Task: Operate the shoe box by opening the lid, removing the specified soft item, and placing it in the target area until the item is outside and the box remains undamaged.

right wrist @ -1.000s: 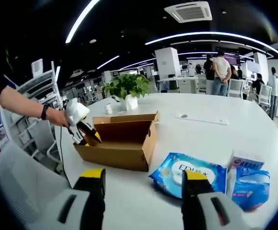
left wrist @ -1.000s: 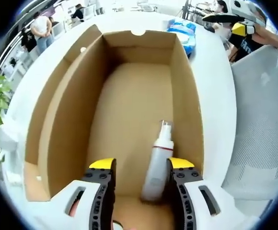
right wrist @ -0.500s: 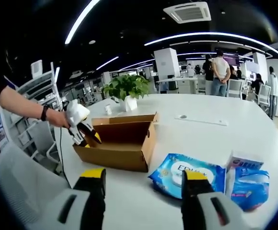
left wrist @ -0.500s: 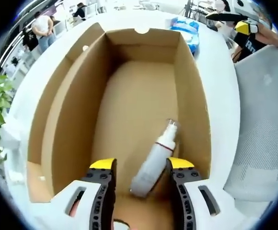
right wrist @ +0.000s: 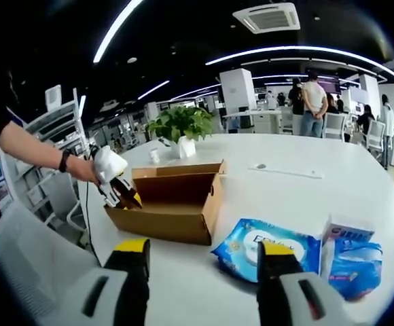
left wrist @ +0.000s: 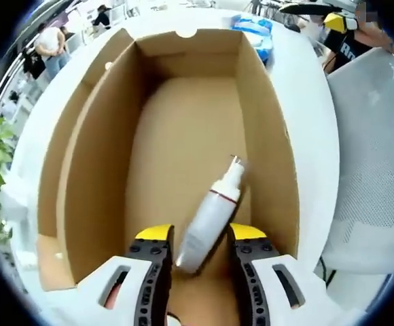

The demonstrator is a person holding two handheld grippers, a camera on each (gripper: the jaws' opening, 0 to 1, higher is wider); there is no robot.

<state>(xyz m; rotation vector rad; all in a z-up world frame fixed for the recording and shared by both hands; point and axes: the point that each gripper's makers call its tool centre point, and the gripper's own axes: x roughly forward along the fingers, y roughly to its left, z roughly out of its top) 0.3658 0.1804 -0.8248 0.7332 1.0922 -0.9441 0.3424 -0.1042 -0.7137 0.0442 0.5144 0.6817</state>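
Note:
The open cardboard shoe box [left wrist: 95, 170] lies under my left gripper [left wrist: 201, 238], its lid folded out to the left. A white spray bottle with a red band [left wrist: 210, 217] lies tilted on the box floor. Its base sits between my left jaws, which stand narrowly open around it, the left jaw close against it. From the right gripper view the box [right wrist: 176, 207] sits on the white table, and a hand holds the left gripper [right wrist: 123, 195] dipped into its near-left end. My right gripper [right wrist: 207, 261] hovers open with nothing between its fingers, in front of the box.
A blue wet-wipes pack [right wrist: 268, 246] and blue tissue packs [right wrist: 354, 261] lie on the white table [right wrist: 306, 183] right of the box. A potted plant [right wrist: 181, 125] stands behind it. A mesh chair [left wrist: 373, 170] flanks the table's edge. People stand far behind.
The left jaws have narrowed a little around the bottle. The bottle has tilted and its base now lies further in between them. The right gripper has held still.

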